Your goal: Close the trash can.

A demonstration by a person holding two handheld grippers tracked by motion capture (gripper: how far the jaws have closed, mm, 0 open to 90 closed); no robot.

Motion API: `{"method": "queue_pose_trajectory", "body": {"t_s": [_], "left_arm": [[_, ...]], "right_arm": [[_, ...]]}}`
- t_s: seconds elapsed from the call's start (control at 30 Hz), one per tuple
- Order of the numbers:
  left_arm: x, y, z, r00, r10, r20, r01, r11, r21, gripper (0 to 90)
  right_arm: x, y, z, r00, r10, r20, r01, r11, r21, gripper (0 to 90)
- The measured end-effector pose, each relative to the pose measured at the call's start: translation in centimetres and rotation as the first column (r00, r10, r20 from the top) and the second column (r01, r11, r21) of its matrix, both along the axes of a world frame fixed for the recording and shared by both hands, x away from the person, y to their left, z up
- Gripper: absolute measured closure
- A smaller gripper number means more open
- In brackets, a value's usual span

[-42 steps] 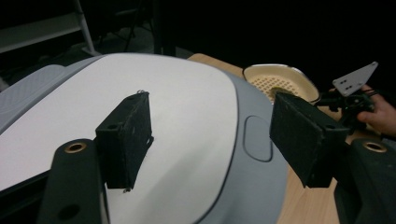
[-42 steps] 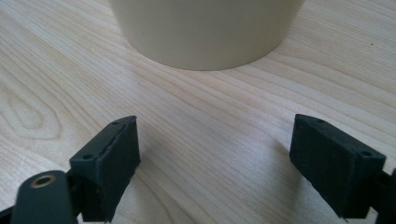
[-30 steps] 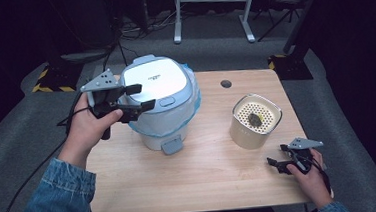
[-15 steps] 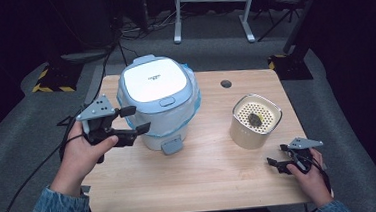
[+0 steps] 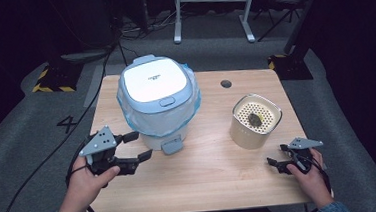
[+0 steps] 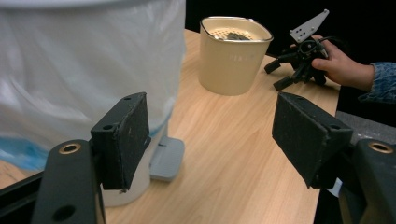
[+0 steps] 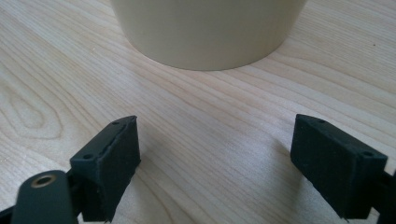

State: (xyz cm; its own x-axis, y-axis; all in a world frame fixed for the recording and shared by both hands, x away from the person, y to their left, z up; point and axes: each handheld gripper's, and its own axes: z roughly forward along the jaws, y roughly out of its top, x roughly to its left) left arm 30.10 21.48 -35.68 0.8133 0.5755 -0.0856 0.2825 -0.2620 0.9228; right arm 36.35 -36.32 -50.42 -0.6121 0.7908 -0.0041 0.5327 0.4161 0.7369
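While the left gripper [image 5: 135, 148] sits just beside the cooker [image 5: 158, 100] near the table's [image 5: 206, 185] front left, its jaws stand spread apart with nothing between them. In the left gripper view the left gripper [image 6: 212, 140] frames bare wood, with one pad close to the cooker [image 6: 88, 70] wall and above the grey latch tab [image 6: 166, 158] at its base. The cooker is white with a pale blue lid, closed, upright, at the rear left of the table. A clear plastic film [image 5: 188, 108] wraps its body.

The right gripper [image 5: 280, 160] rests at the front right edge, jaws parted and empty. It points toward the cream pot [image 5: 255, 121], which stands upright, near but apart from it. In the right gripper view the right gripper [image 7: 215, 163] lies low over the wood, with the pot [image 7: 210, 28] base ahead of it. The pot's perforated top carries a small dark item [image 5: 253, 119], too small to identify. Cooker and pot stand well apart.
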Motion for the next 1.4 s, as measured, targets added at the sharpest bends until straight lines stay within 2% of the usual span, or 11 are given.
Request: {"method": "queue_pose_trajectory", "body": {"t_s": [0.2, 0.3, 0.37, 0.47, 0.67, 0.87, 1.03, 1.07, 1.17, 1.23, 1.4], "left_arm": [[-1.1, -0.1, -3.1, 0.9995, 0.028, -0.012, -0.028, 0.9995, -0.012, 28.0], [-1.2, 0.1, -4.8, 0.9978, 0.052, -0.04, -0.053, 0.9982, -0.028, 28.0], [-1.1, 0.2, -5.8, 0.9955, 0.072, -0.061, -0.071, 0.9973, 0.018, 27.7], [-1.0, 0.5, -7.4, 0.9892, 0.107, -0.101, -0.105, 0.9942, 0.023, 27.2], [-0.6, 0.9, -10.0, 0.973, 0.174, -0.151, -0.164, 0.9833, 0.08, 27.0], [-0.1, 1.3, -12.2, 0.9507, 0.241, -0.195, -0.214, 0.9653, 0.15, 27.1], [0.4, 1.4, -13.9, 0.9336, 0.292, -0.207, -0.232, 0.9341, 0.271, 27.2], [0.4, 1.4, -14.2, 0.933, 0.294, -0.208, -0.229, 0.9298, 0.288, 26.9], [0.6, 1.3, -14.7, 0.9327, 0.31, -0.183, -0.234, 0.9083, 0.347, 25.6], [0.6, 1.3, -14.8, 0.9354, 0.307, -0.174, -0.232, 0.9059, 0.355, 25.2], [0.7, 1.3, -14.8, 0.9325, 0.315, -0.176, -0.237, 0.9021, 0.361, 23.1]], "right_arm": [[0.0, 0.0, 0.0, 1.0, 0.0, 0.0, 0.0, 1.0, 0.0, 15.9], [0.0, 0.0, 0.0, 1.0, 0.0, 0.0, 0.0, 1.0, 0.0, 15.9], [0.0, 0.0, 0.0, 1.0, 0.0, 0.0, 0.0, 1.0, 0.0, 15.9], [0.0, 0.0, 0.0, 1.0, 0.0, 0.0, 0.0, 1.0, 0.0, 15.9], [0.0, 0.0, 0.0, 1.0, 0.0, 0.0, 0.0, 1.0, 0.001, 15.9], [0.0, 0.0, 0.0, 1.0, 0.0, 0.0, 0.0, 1.0, 0.001, 15.9], [0.0, 0.0, 0.0, 1.0, 0.0, 0.0, 0.0, 1.0, 0.001, 15.9], [0.0, 0.0, 0.0, 1.0, 0.0, 0.0, 0.0, 1.0, 0.001, 15.9], [0.0, 0.0, 0.0, 1.0, 0.0, 0.0, 0.0, 1.0, 0.0, 15.9], [0.0, 0.0, 0.0, 1.0, 0.0, 0.0, 0.0, 1.0, 0.001, 15.9], [0.0, 0.0, 0.0, 1.0, 0.0, 0.0, 0.0, 1.0, 0.001, 15.9]]}}
